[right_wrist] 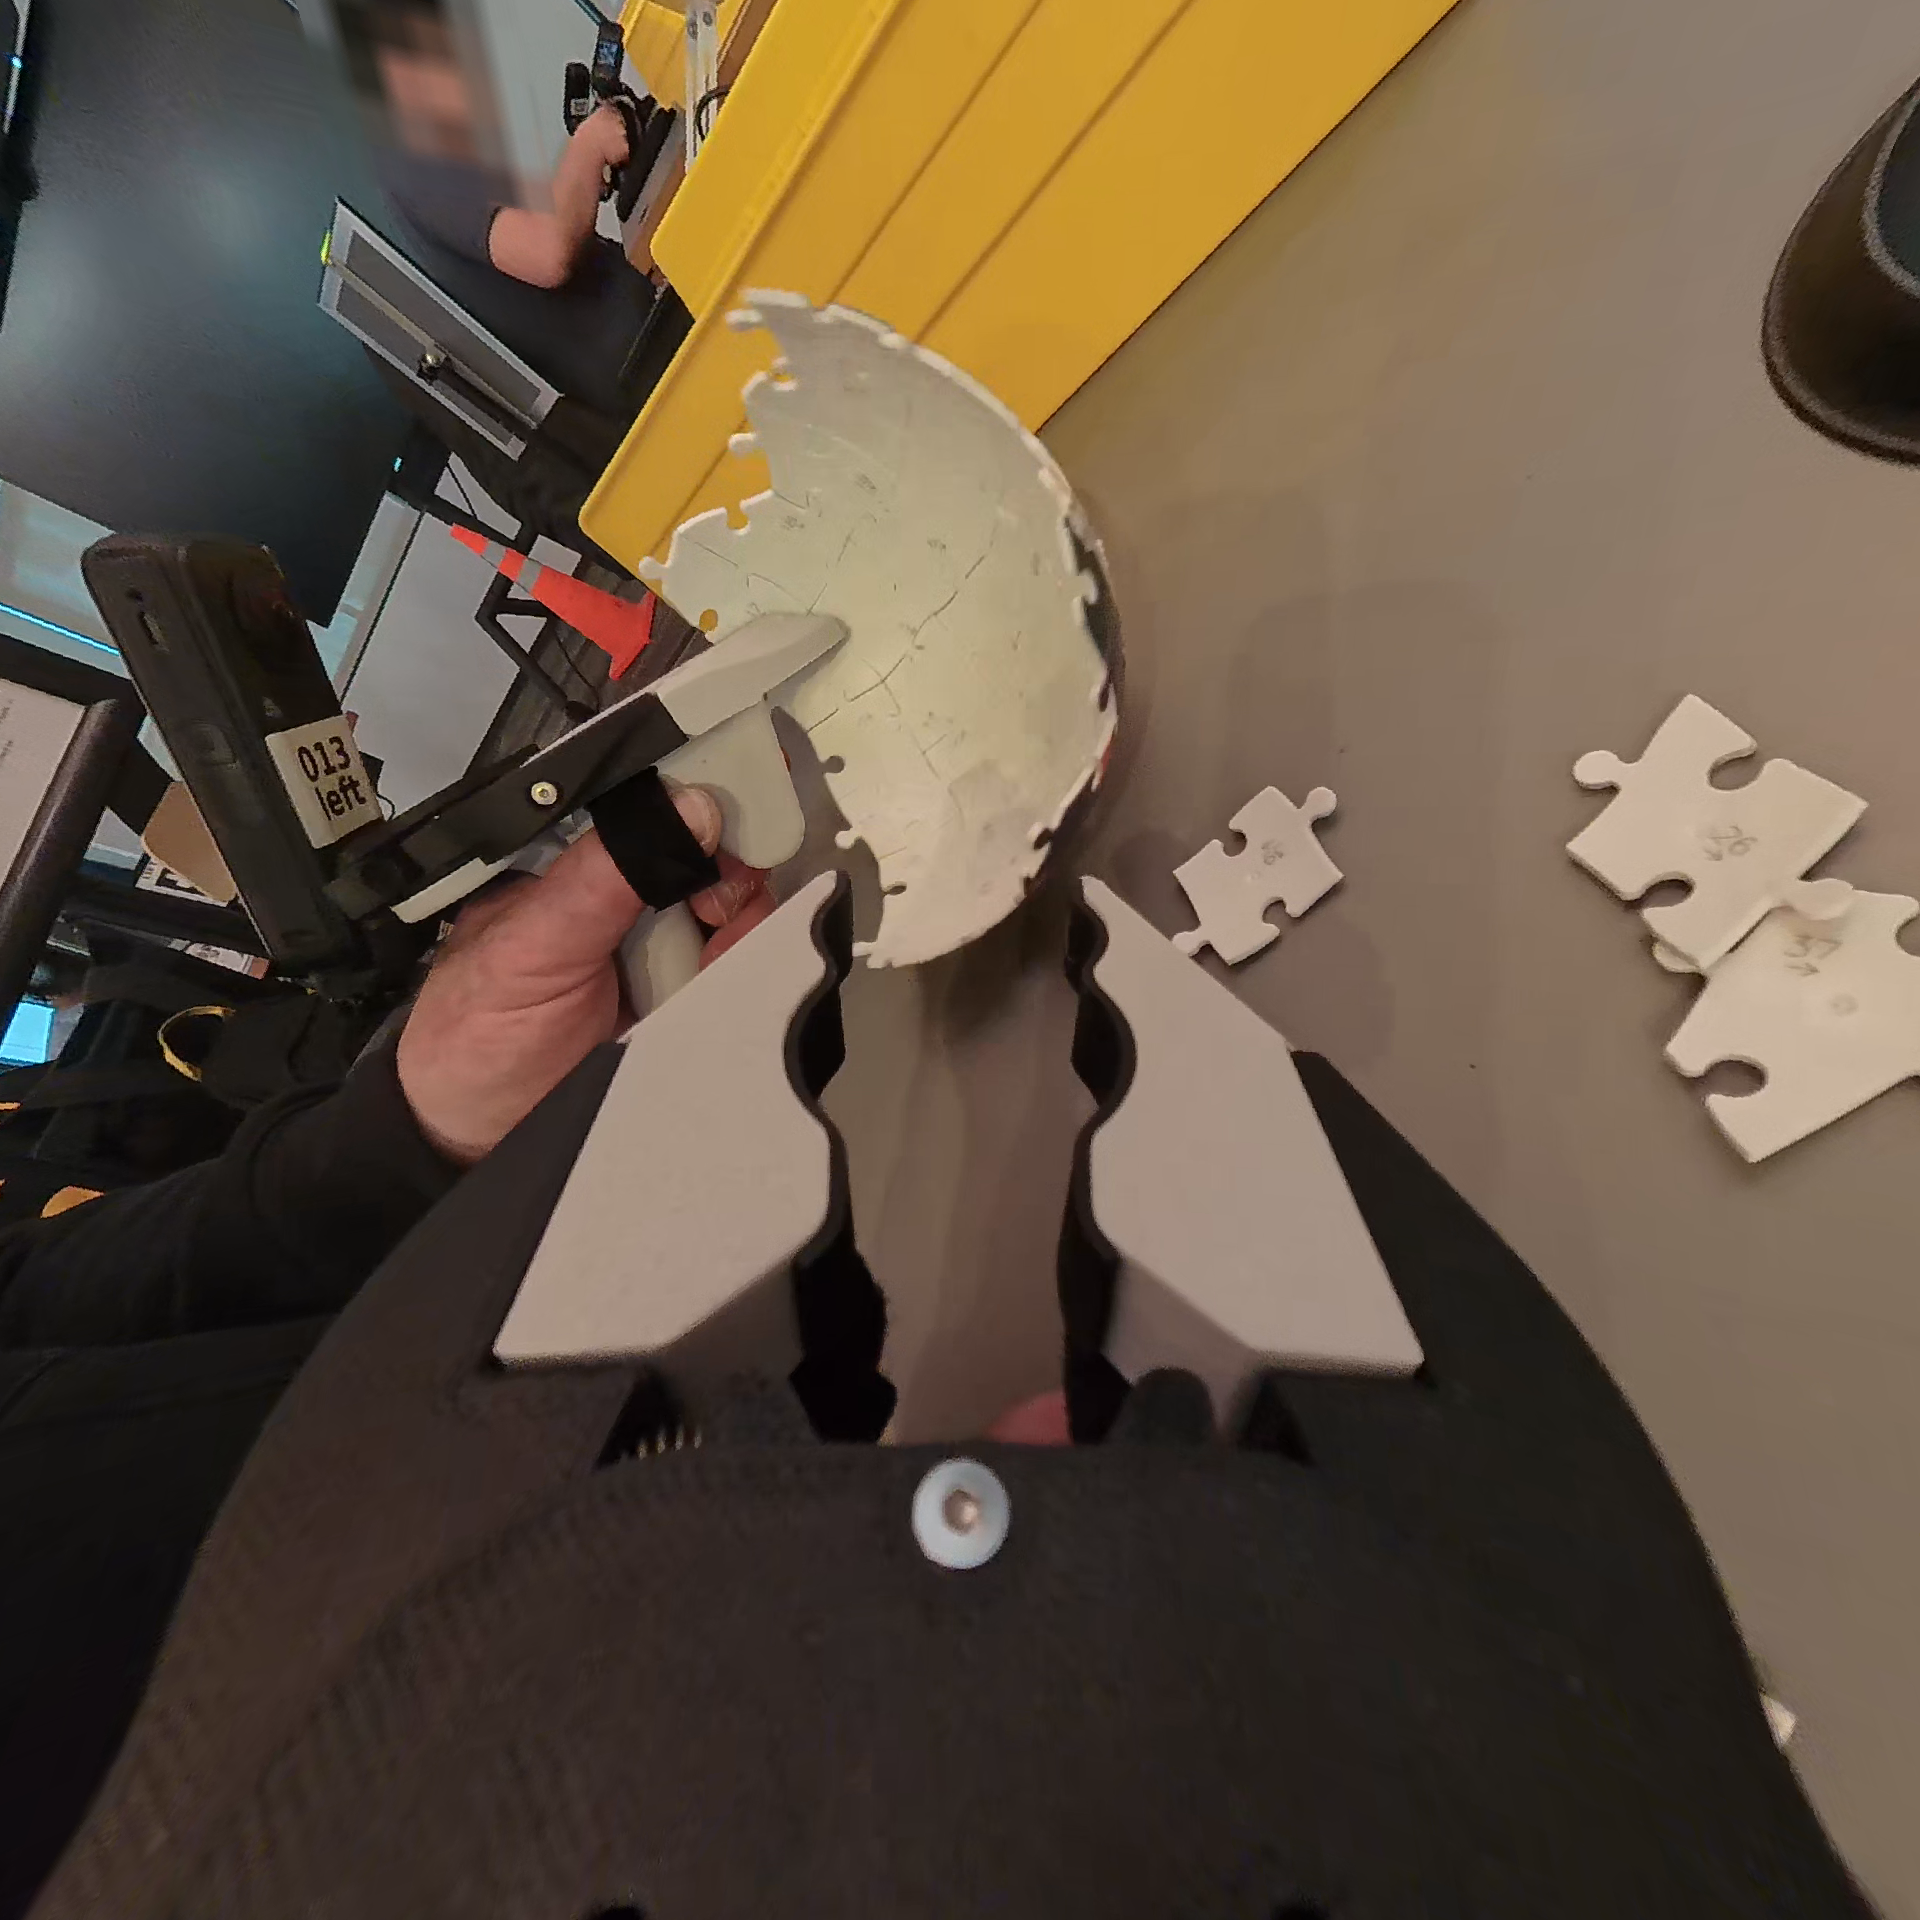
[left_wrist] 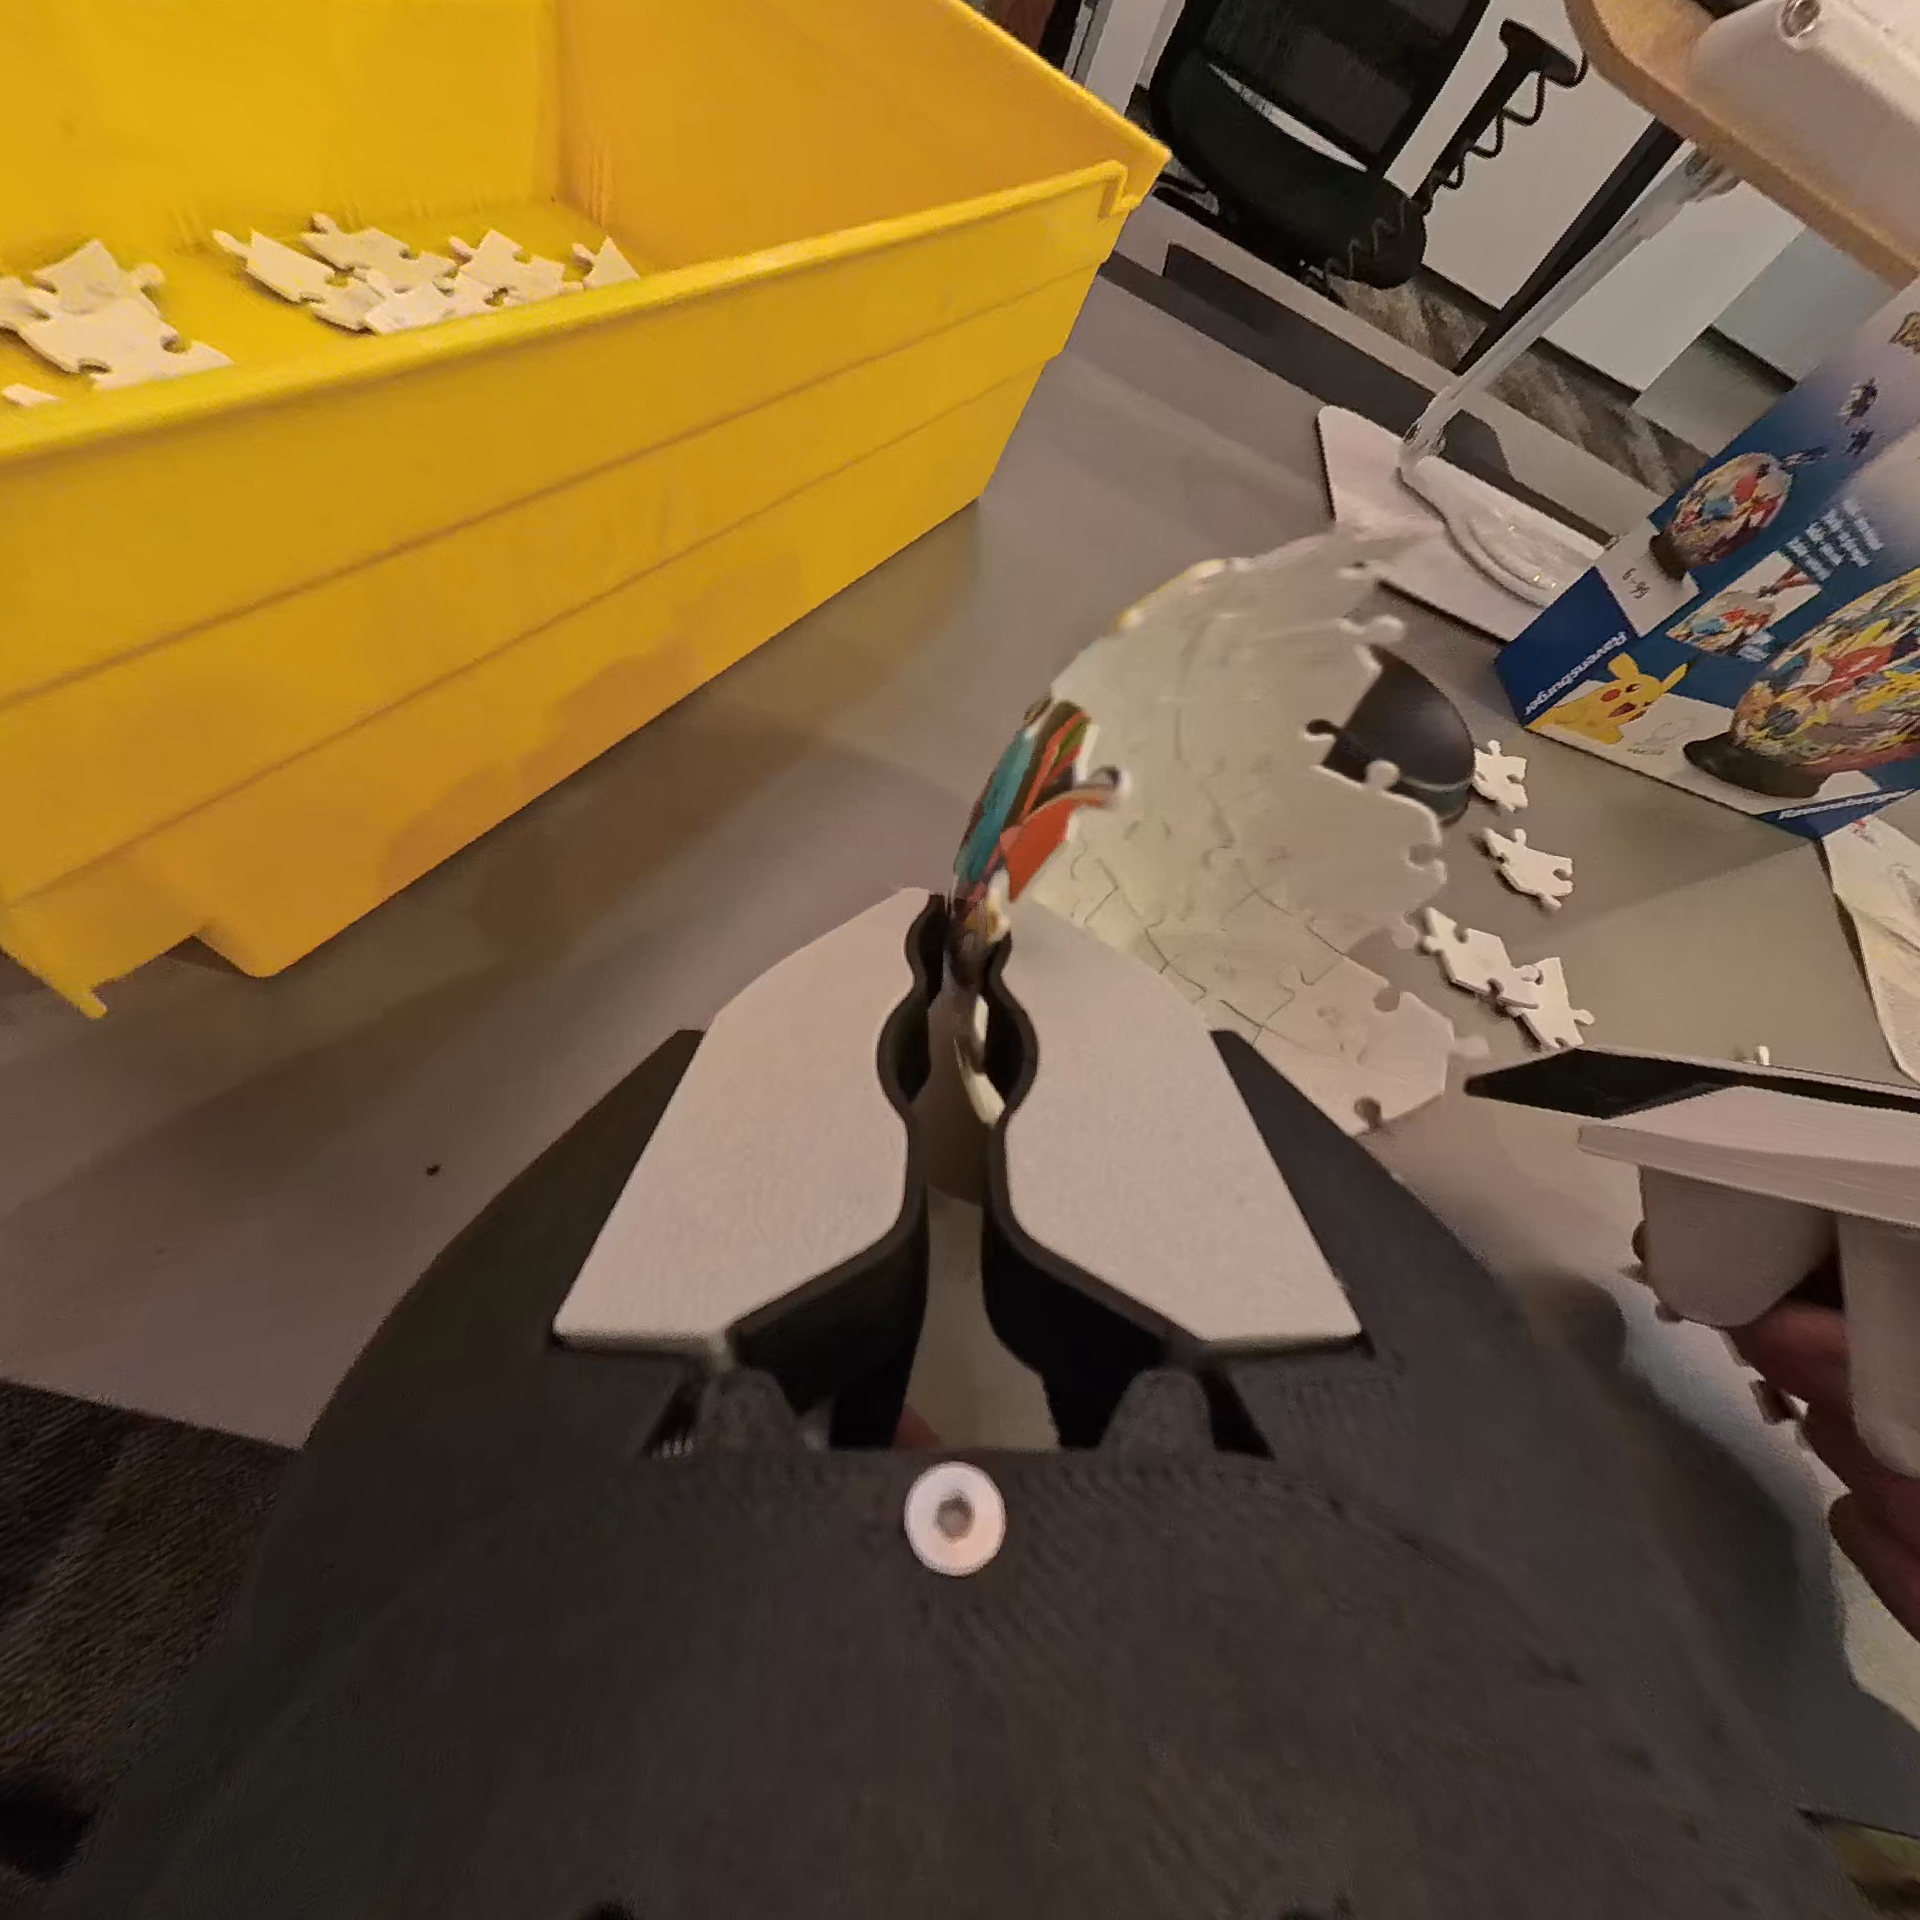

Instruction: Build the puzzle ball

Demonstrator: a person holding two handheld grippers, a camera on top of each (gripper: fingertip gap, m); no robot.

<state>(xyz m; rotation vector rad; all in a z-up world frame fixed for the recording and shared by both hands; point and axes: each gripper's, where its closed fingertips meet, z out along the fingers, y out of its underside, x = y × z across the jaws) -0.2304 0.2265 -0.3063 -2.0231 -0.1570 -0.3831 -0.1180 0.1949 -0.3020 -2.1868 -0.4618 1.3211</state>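
Note:
The half-built puzzle ball is a curved shell, white inside and coloured outside. My left gripper is shut on the shell's rim and holds it tilted above the grey table. In the right wrist view the shell shows its white hollow side, with the left gripper clamped on its edge. My right gripper is open and empty, just below the shell's lower edge. Loose white pieces lie on the table to its right. The black ball stand sits behind the shell.
A yellow bin with several white pieces stands at the left. The puzzle's blue box lies at the far right beside a paper sheet. The right gripper shows at the right edge. A person's hand holds the left gripper.

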